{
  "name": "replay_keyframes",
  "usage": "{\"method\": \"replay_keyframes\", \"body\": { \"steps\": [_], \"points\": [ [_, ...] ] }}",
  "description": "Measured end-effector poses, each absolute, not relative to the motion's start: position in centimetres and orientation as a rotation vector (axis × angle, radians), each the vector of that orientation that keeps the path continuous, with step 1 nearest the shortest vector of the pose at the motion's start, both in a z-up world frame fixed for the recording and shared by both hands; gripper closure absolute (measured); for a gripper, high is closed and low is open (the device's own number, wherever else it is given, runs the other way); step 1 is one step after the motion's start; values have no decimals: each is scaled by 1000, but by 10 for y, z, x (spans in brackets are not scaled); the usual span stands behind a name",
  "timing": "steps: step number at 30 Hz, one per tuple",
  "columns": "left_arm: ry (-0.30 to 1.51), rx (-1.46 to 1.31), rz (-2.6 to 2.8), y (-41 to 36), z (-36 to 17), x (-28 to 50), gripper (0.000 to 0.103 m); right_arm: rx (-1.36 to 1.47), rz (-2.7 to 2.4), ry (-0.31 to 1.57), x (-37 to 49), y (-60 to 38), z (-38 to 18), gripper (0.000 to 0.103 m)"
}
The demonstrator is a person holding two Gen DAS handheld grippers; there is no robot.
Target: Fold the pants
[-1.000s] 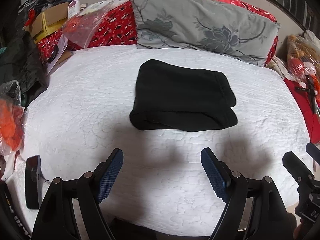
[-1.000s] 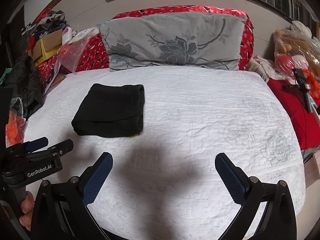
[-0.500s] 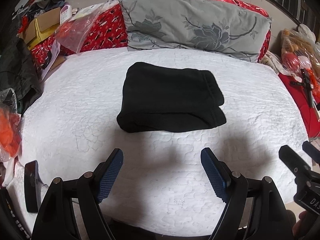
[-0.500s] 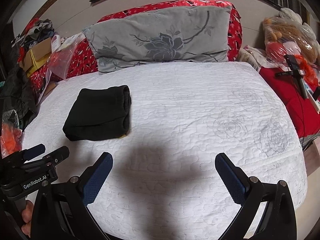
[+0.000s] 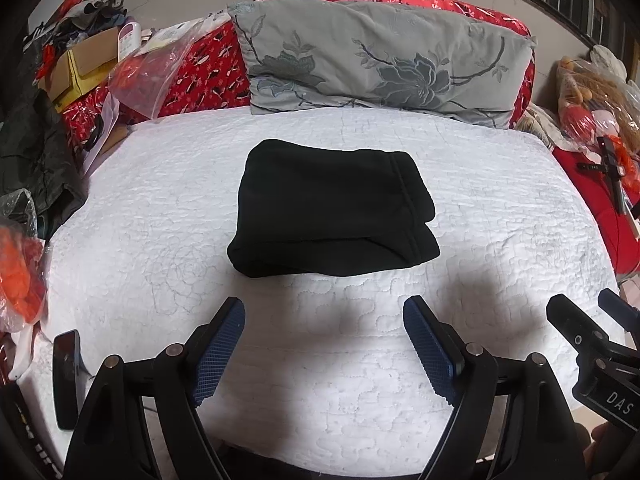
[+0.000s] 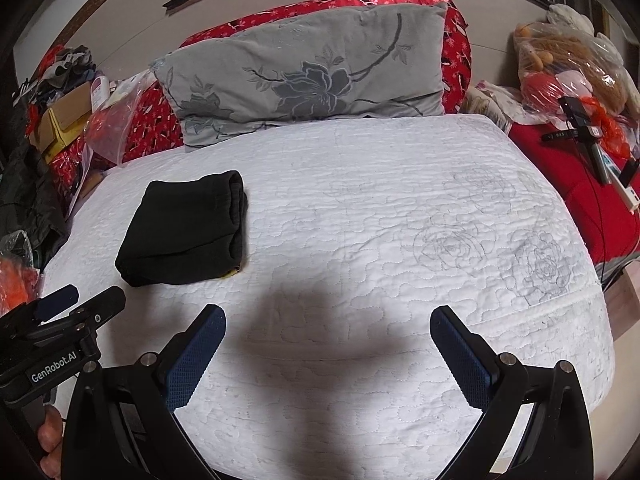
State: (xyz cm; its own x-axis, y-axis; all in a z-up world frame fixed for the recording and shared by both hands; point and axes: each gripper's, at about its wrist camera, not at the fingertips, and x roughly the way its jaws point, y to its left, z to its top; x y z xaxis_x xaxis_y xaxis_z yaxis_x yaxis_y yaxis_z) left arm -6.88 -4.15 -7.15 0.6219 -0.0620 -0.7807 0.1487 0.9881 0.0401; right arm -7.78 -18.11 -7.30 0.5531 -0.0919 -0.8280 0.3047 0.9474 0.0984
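Lying folded into a compact bundle on the bed: pants. Hovering well apart from them, spread wide and holding nothing: left tongs, right tongs. Looking finished, nothing left.

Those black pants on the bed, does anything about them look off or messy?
Mostly tidy: the pants lie folded in a compact stack on the white quilt. One small oddity: something yellowish peeks from under their near corner; I can't tell what.

Both wrist cams sit low at the bed's foot facing the gray pillow, left cam nearer, sharing the folded pants.
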Motion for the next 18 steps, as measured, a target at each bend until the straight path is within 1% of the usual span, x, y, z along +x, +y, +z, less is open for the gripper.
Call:
{"method": "replay_keyframes", "body": {
  "steps": [18],
  "points": [
    [884,100,-104,-46,-68,-72,18,249,-250,968,-78,-185,-75,0]
  ]
}}
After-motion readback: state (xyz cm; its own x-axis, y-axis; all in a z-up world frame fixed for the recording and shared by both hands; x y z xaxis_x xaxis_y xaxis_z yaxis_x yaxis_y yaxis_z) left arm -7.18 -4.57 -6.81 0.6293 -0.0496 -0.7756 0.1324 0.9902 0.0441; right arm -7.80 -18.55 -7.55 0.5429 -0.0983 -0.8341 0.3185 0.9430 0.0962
